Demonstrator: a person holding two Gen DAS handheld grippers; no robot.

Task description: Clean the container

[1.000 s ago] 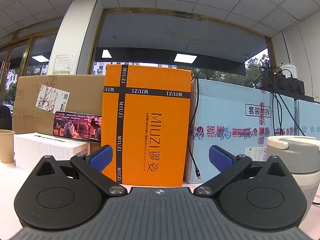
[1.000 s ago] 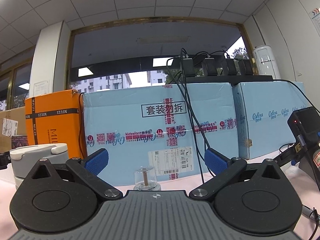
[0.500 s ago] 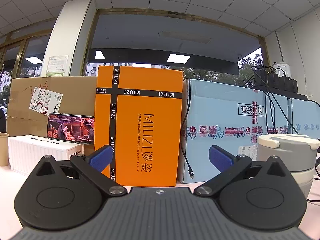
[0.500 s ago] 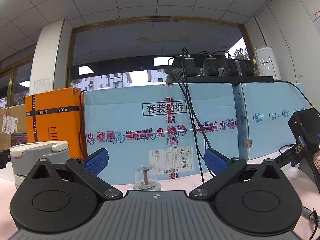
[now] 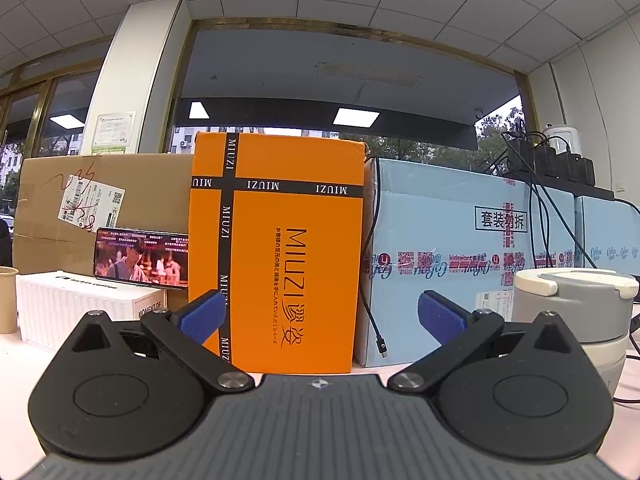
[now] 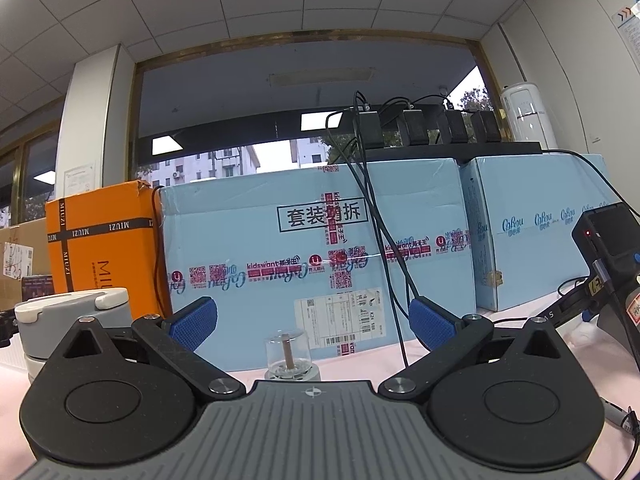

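A round grey and white lidded container [image 5: 576, 312] stands on the table at the right edge of the left wrist view, and the same container [image 6: 76, 320] shows at the left of the right wrist view. My left gripper [image 5: 322, 314] is open and holds nothing, facing the orange box with the container off to its right. My right gripper [image 6: 312, 322] is open too, with a small clear glass dome [image 6: 288, 354] low between its blue pads, further off on the table. The container stands left of this gripper.
An orange MIUZI box [image 5: 280, 248], a brown carton [image 5: 104, 208] and light blue cartons [image 6: 320, 248] wall off the back of the table. A phone [image 5: 142, 258] leans on a white box [image 5: 80, 308]. Cables hang from chargers [image 6: 424, 128]. A black device [image 6: 608, 248] stands right.
The left wrist view has swung slightly left: the orange box and container sit further right than half a second ago. The right wrist view is nearly still.
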